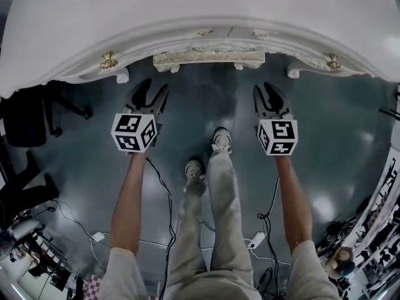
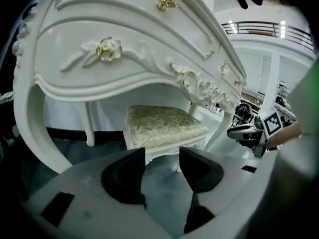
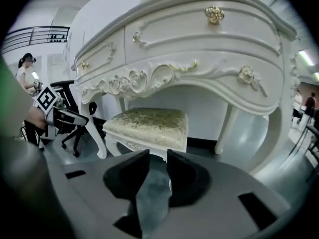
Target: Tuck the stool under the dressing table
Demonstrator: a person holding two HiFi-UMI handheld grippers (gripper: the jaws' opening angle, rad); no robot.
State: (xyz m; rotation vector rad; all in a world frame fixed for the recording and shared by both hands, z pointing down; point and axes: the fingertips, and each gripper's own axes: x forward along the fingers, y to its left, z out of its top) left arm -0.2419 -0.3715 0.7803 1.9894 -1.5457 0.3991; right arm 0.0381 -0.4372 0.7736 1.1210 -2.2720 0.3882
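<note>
The white dressing table (image 1: 187,11) with gold knobs fills the top of the head view. The stool (image 1: 209,58) stands beneath it, and only its cream front edge shows there. In the left gripper view the stool's patterned cushion (image 2: 162,126) sits between the table's legs (image 2: 30,128), and it appears again in the right gripper view (image 3: 149,123). My left gripper (image 1: 155,87) hangs above the floor short of the table, jaws apart and empty (image 2: 162,156). The right gripper (image 1: 265,89) is level with it, its jaws narrowly apart with only floor between them (image 3: 158,157).
The person's legs and shoes (image 1: 222,139) stand between the two grippers on the grey floor. Cables (image 1: 169,217) and a power strip (image 1: 256,239) trail behind. A black office chair (image 1: 31,117) is at the left. Clutter lines the lower corners. Another person (image 3: 25,71) stands far off.
</note>
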